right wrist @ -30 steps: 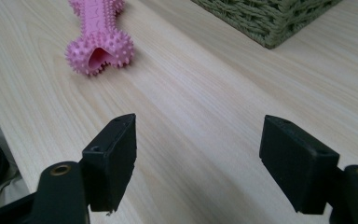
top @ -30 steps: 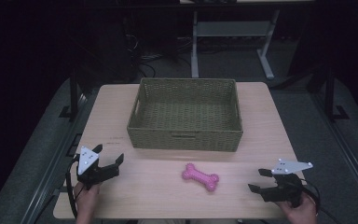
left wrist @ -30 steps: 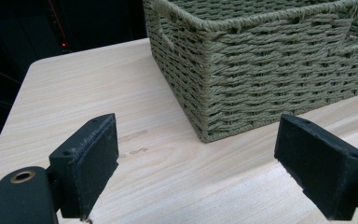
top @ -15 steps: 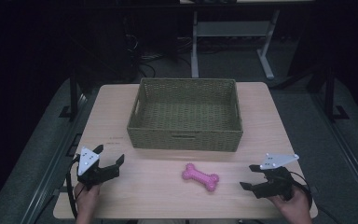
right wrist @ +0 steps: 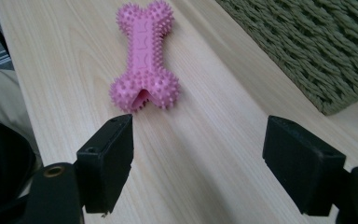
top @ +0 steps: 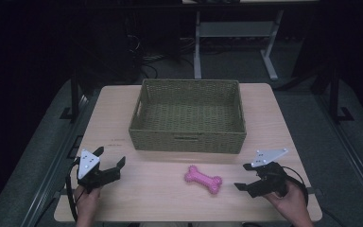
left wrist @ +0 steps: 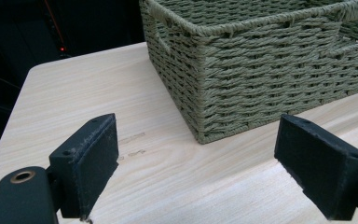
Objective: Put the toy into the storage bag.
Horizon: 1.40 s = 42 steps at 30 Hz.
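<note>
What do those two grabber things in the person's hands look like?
Both the left gripper and the right gripper are black, with two flat, blocky jaws. Each carries a grey three-cornered plate with small dark dots on top, and a black cable trails from each.

A dim room: grey floor, a white-legged desk frame behind the light wooden table.

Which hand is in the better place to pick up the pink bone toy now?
Right. The right gripper is open, aimed at the pink bone toy just ahead. The left gripper faces the basket corner.
</note>
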Motion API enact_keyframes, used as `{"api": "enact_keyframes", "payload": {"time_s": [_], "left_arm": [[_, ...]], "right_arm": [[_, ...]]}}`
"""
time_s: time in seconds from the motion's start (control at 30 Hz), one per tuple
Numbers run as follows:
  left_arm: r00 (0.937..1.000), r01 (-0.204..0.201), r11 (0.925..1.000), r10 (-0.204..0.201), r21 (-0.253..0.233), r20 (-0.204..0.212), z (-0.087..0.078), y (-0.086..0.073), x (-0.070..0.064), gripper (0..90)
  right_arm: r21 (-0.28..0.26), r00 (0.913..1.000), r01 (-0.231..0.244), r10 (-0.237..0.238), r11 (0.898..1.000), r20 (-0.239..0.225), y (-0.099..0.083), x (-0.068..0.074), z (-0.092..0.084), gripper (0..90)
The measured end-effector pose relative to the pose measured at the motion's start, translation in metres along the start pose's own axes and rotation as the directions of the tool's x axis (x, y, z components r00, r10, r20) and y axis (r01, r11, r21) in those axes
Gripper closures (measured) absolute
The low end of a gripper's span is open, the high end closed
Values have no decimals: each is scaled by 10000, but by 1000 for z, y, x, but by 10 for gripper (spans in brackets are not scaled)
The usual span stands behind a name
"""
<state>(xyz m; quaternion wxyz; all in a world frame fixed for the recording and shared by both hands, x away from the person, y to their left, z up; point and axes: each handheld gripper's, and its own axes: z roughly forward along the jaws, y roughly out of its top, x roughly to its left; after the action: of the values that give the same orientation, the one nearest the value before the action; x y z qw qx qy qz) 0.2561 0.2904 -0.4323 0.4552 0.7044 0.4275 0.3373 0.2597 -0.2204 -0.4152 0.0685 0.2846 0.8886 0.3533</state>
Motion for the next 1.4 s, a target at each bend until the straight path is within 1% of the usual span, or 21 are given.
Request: {"api": "enact_keyframes", "payload": {"time_s": [0.1, 0.13, 0.23, 0.3, 0.57, 0.63, 0.67, 0.77, 0.8, 0.83, 0.87, 0.93, 1.1, 1.13, 1.23, 1.27, 1.4], "left_arm": [[10000, 52, 10000, -52, -18, 9, 0, 0, 0, 130], [10000, 17, 10000, -17, -14, -5, 0, 0, 0, 130], [10000, 13, 10000, -13, -9, -9, 0, 0, 0, 130], [10000, 35, 10000, -35, -12, 8, 0, 0, 0, 130], [10000, 4, 10000, -4, -25, -49, -1, 0, 0, 130], [10000, 31, 10000, -31, -59, -55, -1, 0, 1, 130], [10000, 45, 10000, -45, -70, -52, -2, 0, 1, 130], [10000, 71, 10000, -72, -62, -66, -2, 0, 3, 130], [10000, 81, 9999, -81, -60, -49, -2, 0, 3, 130], [9999, 90, 9999, -91, -61, -56, -2, 0, 3, 130], [9999, 99, 9999, -99, -51, -47, -2, 0, 3, 130], [10000, 77, 10000, -77, -47, -37, -2, 0, 3, 130], [10000, 78, 10000, -78, -42, -9, -1, 0, 2, 130], [10000, 45, 10000, -45, -56, -19, -1, 0, 1, 130], [10000, 22, 10000, -23, -50, -24, -1, 0, 1, 130], [10000, 27, 10000, -27, -63, -8, -1, 0, 1, 130], [10000, 46, 10000, -46, -38, -11, -1, 0, 2, 130]], "right_arm": [[9, 9999, 102, -102, 9999, -95, 4, 2, 2, 241], [99, 9997, 195, -194, 9998, -158, 8, 3, 3, 241], [219, 9994, 290, -286, 9993, -190, 11, 4, 5, 241], [317, 9991, 356, -348, 9989, -254, 16, 8, 7, 241], [415, 9973, 630, -613, 9972, -399, 26, 14, 17, 236], [496, 9971, 625, -602, 9968, -460, 28, 15, 18, 235], [571, 9967, 647, -617, 9963, -530, 32, 15, 20, 235], [536, 9956, 753, -721, 9957, -598, 34, 16, 22, 235], [653, 9951, 760, -715, 9950, -689, 38, 17, 25, 235], [653, 9951, 760, -715, 9950, -689, 38, 17, 25, 235], [738, 9934, 932, -877, 9929, -739, 42, 19, 29, 235], [786, 9930, 957, -897, 9923, -770, 43, 19, 30, 235], [832, 9894, 1208, -1132, 9892, -909, 51, 23, 35, 235], [848, 9876, 1318, -1234, 9876, -973, 54, 25, 37, 235], [929, 9873, 1339, -1246, 9866, -989, 57, 26, 39, 235], [920, 9860, 1375, -1275, 9862, -1074, 60, 26, 42, 235], [1044, 9854, 1388, -1269, 9848, -1136, 62, 27, 47, 236]]}}
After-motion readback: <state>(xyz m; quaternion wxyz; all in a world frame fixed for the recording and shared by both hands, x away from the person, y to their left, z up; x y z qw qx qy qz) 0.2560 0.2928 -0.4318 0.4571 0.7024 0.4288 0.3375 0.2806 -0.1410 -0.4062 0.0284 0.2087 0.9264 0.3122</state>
